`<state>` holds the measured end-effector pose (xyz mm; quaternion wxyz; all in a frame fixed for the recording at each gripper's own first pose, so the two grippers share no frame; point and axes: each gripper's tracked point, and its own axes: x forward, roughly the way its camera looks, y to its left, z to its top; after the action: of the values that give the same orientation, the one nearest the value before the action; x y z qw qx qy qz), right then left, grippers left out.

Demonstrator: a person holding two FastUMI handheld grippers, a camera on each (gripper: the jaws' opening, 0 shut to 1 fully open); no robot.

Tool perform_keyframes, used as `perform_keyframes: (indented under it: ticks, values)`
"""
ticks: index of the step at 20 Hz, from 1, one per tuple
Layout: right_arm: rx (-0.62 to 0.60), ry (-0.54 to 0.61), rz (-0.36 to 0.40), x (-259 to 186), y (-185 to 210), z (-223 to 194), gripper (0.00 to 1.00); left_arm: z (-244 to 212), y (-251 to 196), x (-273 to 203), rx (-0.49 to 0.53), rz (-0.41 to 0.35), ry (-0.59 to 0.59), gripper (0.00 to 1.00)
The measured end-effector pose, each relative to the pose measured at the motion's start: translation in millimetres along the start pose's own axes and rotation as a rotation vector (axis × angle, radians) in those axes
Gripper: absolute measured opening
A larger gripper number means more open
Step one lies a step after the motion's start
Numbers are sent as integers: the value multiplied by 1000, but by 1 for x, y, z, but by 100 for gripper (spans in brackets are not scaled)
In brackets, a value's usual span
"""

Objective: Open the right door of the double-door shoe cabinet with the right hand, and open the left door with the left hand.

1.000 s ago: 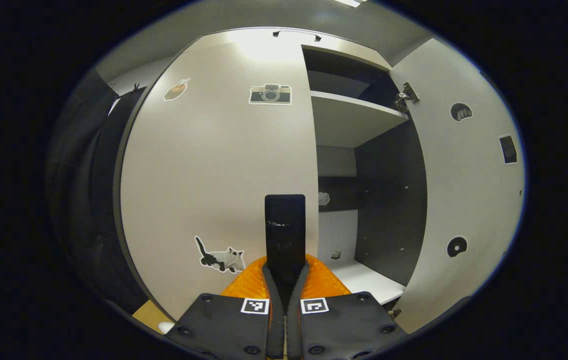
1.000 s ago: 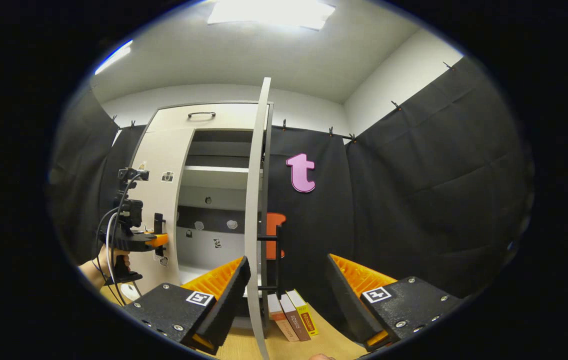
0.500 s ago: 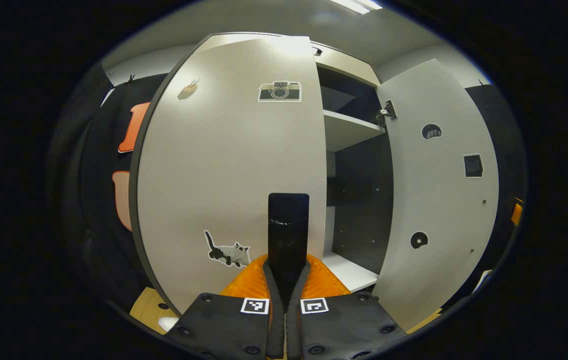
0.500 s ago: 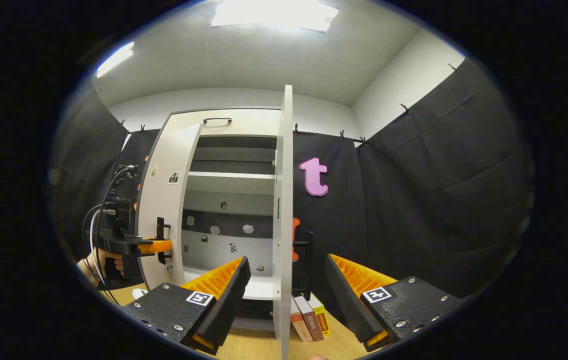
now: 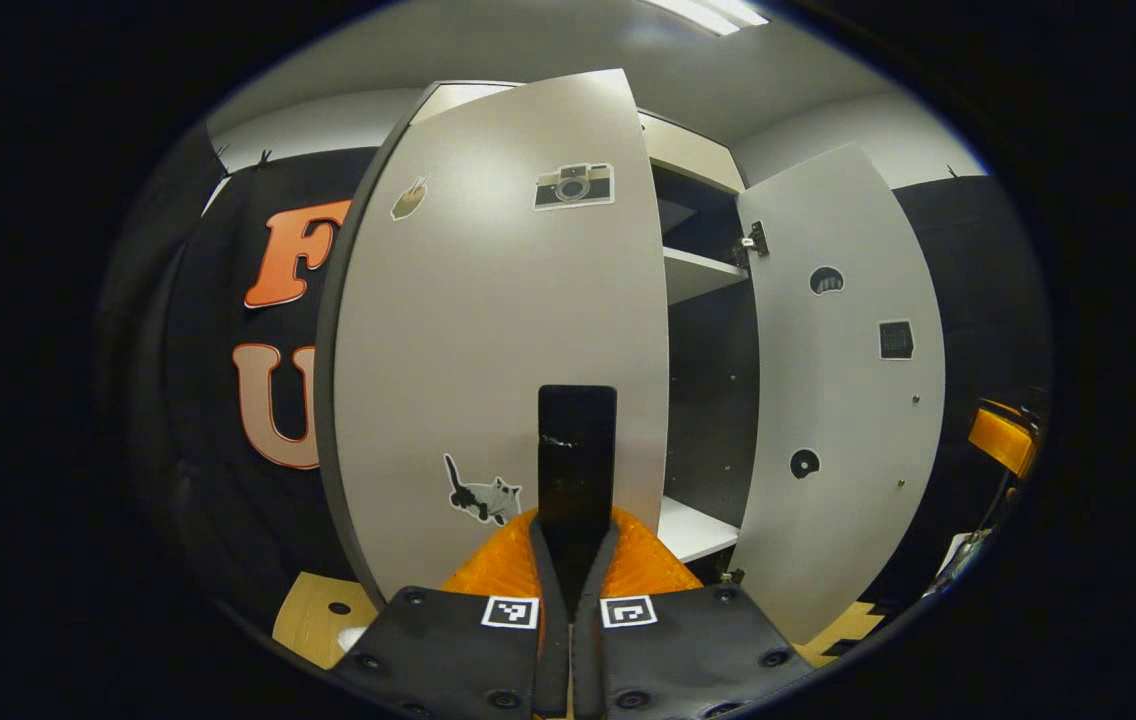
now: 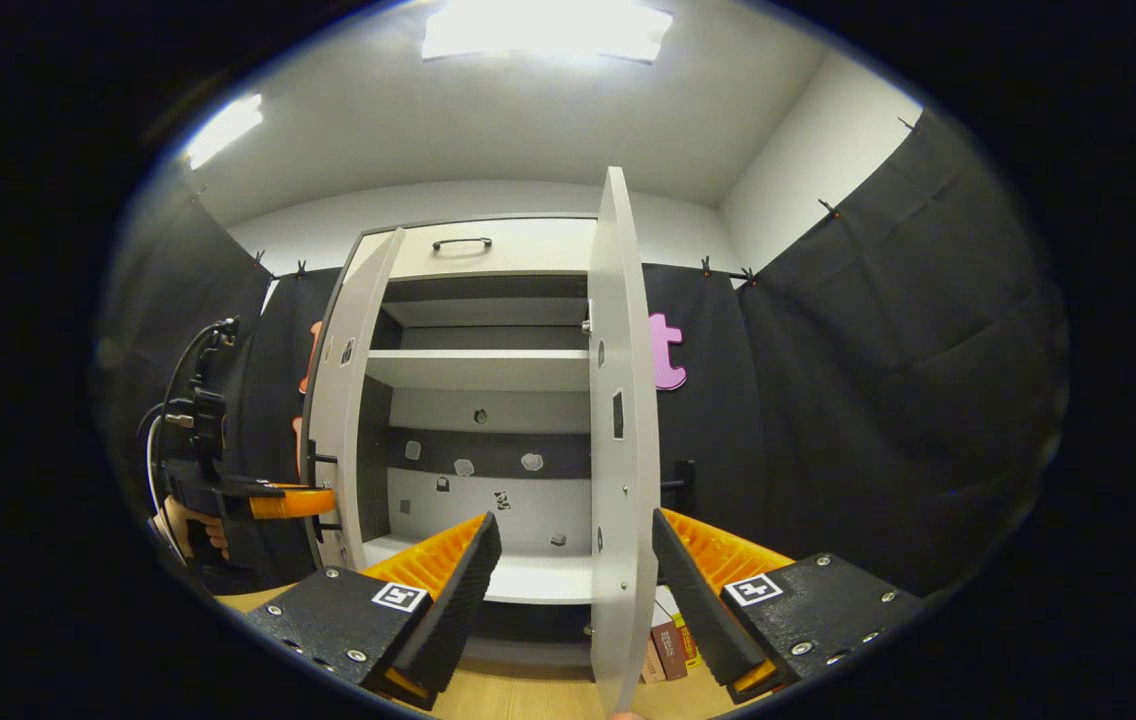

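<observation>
The shoe cabinet (image 6: 468, 245) has both doors swung outward. In the left gripper view, my left gripper (image 5: 576, 545) is shut on the black vertical handle (image 5: 577, 440) of the left door (image 5: 488, 340), which carries a camera sticker and a cat sticker. The right door (image 5: 838, 400) stands open beyond it. In the right gripper view, my right gripper (image 6: 573, 590) is open, its fingers wide apart, with the right door (image 6: 618, 450) seen edge-on between them and neither finger pressing it. Farther left, a hand holds the left gripper (image 6: 313, 500) at the left door (image 6: 348, 400).
Inside the cabinet are white shelves (image 6: 478, 370) and a dark back panel with small stickers. Several books (image 6: 668, 645) stand on the wooden floor (image 6: 528, 695) behind the right door. Black cloth walls close in on both sides.
The left door has swung further open, still held by my left gripper. The right door now shows more of its inner face, and the cabinet's inside is more exposed.
</observation>
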<state>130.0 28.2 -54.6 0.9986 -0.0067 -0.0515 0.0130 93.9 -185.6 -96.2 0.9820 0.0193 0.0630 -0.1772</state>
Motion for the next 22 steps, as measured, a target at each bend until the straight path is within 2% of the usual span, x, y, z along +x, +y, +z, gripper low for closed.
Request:
perform_keyframes:
  ticks: [9, 16, 22]
  values:
    - [-12, 19, 40, 0, 9, -7, 92, 6, 28, -44, 0, -1, -17, 8]
    - [-7, 28, 45, 1, 12, -11, 92, 10, 49, -63, 26, 61, -19, 8]
    - [-11, 42, 67, 4, 18, -15, 93, 13, 88, -88, 46, 146, -26, 7]
